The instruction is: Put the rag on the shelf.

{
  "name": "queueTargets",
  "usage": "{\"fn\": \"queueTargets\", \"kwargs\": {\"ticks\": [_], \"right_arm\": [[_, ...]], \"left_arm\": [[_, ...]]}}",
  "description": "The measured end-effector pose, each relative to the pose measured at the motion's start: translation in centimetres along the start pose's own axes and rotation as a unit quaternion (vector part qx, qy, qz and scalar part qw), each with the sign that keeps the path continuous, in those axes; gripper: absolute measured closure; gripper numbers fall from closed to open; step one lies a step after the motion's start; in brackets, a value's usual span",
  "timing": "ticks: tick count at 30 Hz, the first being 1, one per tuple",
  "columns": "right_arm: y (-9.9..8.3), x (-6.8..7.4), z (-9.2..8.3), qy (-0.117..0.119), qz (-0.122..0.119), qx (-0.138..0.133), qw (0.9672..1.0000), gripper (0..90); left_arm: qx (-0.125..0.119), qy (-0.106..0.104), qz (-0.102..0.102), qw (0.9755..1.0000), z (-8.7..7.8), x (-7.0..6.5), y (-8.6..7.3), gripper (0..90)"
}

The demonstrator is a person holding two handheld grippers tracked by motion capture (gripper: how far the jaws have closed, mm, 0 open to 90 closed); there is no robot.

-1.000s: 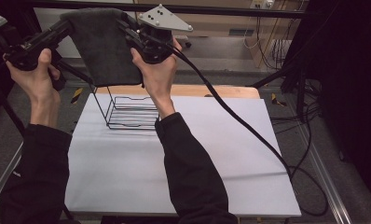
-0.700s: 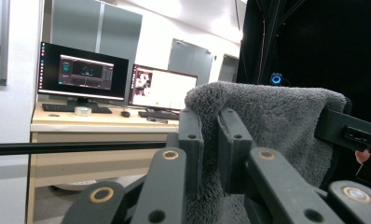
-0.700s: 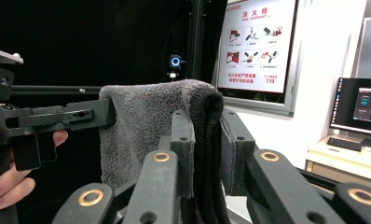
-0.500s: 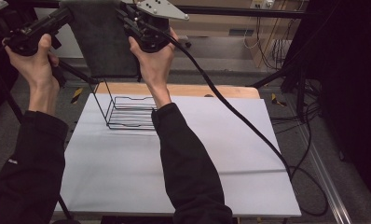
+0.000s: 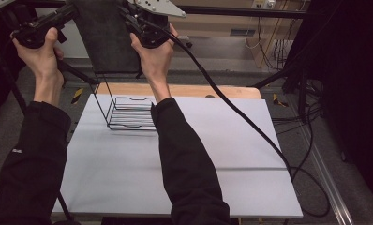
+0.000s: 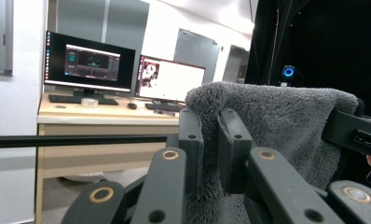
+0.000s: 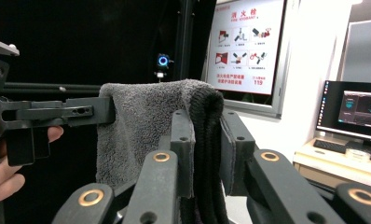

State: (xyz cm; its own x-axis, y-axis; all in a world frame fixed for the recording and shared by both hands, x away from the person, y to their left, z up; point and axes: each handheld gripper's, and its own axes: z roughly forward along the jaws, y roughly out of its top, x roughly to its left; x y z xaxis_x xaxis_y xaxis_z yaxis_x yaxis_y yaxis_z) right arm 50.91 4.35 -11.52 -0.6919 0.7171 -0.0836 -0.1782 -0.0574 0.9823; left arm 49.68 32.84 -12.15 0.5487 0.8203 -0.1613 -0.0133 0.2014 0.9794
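left gripper (image 5: 74, 7): matte black plastic body with pistol-style grip; two flat black jaws, linkage arms set with brass-ringed pivots and small dark screw holes. right gripper (image 5: 123, 9): same black build, topped by a grey three-cornered metal plate (image 5: 157, 7) drilled with small holes. thick black cable (image 5: 231, 110) trailing from the right unit. person: long black sleeves (image 5: 187, 164) on both forearms, a small pale mark on the left sleeve.

A white-covered table (image 5: 212, 154) bears a black wire rack (image 5: 128, 112).
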Motion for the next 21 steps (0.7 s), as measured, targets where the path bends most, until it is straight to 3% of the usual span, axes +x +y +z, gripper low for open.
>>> {"fn": "queueTargets", "kwargs": {"ticks": [6, 13, 18, 21], "right_arm": [[-1.2, -0.4, 0.5, -0.002, 0.011, 0.011, 0.9999, 78.3], [-1.8, -0.3, 0.7, -0.006, 0.001, 0.019, 0.9998, 78.3], [-2.7, -0.6, 0.4, -0.004, 0.017, 0.024, 0.9995, 78.2], [-3.0, -0.2, 0.3, -0.001, 0.004, 0.033, 0.9995, 78.2]], "left_arm": [[0.015, 0.004, 0.007, 0.9999, 0.6, 0.6, -0.6, 80.9], [0.028, 0.010, 0.007, 0.9995, 1.2, 1.0, -1.1, 80.9], [0.033, 0.006, 0.009, 0.9994, 1.2, 1.1, -2.1, 80.9], [0.037, 0.007, 0.007, 0.9993, 1.1, 1.3, -2.8, 80.9]]}}
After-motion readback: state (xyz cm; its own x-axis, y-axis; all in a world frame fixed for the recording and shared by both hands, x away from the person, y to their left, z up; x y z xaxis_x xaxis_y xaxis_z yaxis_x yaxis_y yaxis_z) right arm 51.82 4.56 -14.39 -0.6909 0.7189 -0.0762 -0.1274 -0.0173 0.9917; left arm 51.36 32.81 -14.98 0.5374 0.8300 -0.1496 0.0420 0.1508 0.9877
